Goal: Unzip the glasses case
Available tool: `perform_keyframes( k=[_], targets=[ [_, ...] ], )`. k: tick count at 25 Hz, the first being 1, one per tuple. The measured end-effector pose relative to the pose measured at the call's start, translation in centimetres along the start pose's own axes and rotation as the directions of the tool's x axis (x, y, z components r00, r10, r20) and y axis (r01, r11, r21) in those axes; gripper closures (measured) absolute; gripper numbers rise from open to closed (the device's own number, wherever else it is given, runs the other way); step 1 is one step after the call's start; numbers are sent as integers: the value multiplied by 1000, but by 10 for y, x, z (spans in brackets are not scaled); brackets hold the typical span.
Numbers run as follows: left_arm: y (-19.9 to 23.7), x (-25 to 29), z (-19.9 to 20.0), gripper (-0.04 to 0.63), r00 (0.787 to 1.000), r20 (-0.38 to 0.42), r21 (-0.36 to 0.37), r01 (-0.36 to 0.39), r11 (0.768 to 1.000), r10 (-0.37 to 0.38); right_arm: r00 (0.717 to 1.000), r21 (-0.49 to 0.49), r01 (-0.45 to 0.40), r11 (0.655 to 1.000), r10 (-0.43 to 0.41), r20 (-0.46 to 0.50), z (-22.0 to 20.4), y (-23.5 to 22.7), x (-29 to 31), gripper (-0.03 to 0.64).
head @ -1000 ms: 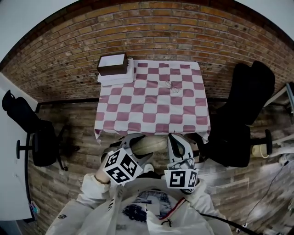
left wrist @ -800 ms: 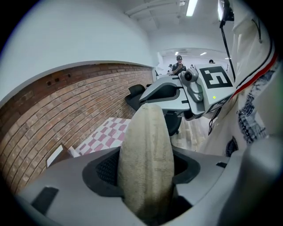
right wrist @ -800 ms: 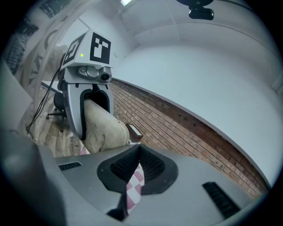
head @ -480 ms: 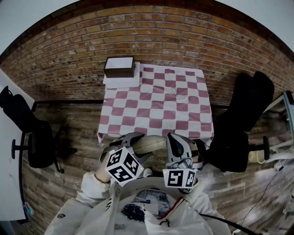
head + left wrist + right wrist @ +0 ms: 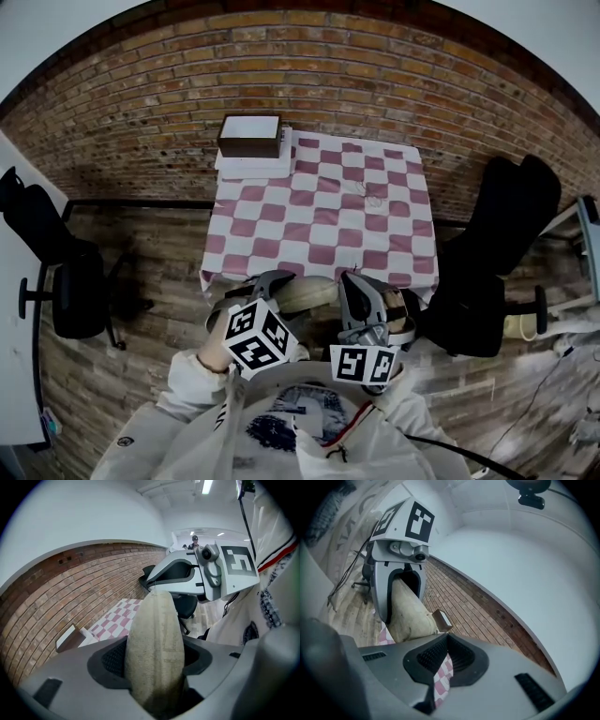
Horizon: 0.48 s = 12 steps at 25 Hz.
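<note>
The left claw (image 5: 154,654) is clamped across the near end of the glasses case (image 5: 155,634), one dark ribbed pad pressing on each flank. The case is a long, rounded pod of sand-coloured, coarse-woven fabric with faint stitched lines along its length, darker at the end held in the claw. From here its zip cannot be judged as open or closed. It is held in the air in front of the person's white sweatshirt (image 5: 300,431), reaching from one claw to the other, just short of the counter's near edge in the head view.

The right claw (image 5: 447,637) meets the case's far tip with its jaws drawn together. A thin dark strand seems to run from their tips to the case, too small to identify. Each claw carries a cube with square markers, the left cube (image 5: 255,339) tilted and the right cube (image 5: 364,364) facing the camera squarely.

Beyond them stands the counter (image 5: 272,220), draped in a pink-and-white checked cloth (image 5: 375,244). A brown box (image 5: 250,136) sits on a white stack (image 5: 253,164) at its far left corner, and a small wiry thing (image 5: 370,195) lies toward the far right. Black chairs stand on either side, one on the left (image 5: 70,291) and one on the right (image 5: 487,272), on a plank floor (image 5: 150,253). A brick wall (image 5: 328,84) closes the far side.
</note>
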<state>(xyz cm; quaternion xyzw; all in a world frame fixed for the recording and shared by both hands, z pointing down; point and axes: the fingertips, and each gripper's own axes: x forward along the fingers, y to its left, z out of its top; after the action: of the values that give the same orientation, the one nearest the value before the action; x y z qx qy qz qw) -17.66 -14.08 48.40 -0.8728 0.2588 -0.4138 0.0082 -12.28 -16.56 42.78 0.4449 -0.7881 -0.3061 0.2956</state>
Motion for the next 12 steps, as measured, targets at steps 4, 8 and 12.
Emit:
perform_keyframes(
  k=[4, 8, 12],
  targets=[
    [4, 3, -4, 305, 1000, -11, -22, -7, 1000, 7, 1000, -56, -9, 998, 9, -6, 2, 2, 7, 601],
    [9, 8, -7, 304, 999, -34, -20, -12, 1000, 11, 1000, -103, -15, 995, 13, -20, -1, 5, 14, 601],
    [8, 14, -13, 304, 998, -64, -17, -7, 1000, 6, 999, -148, -25, 989, 21, -28, -5, 11, 17, 601]
  ],
)
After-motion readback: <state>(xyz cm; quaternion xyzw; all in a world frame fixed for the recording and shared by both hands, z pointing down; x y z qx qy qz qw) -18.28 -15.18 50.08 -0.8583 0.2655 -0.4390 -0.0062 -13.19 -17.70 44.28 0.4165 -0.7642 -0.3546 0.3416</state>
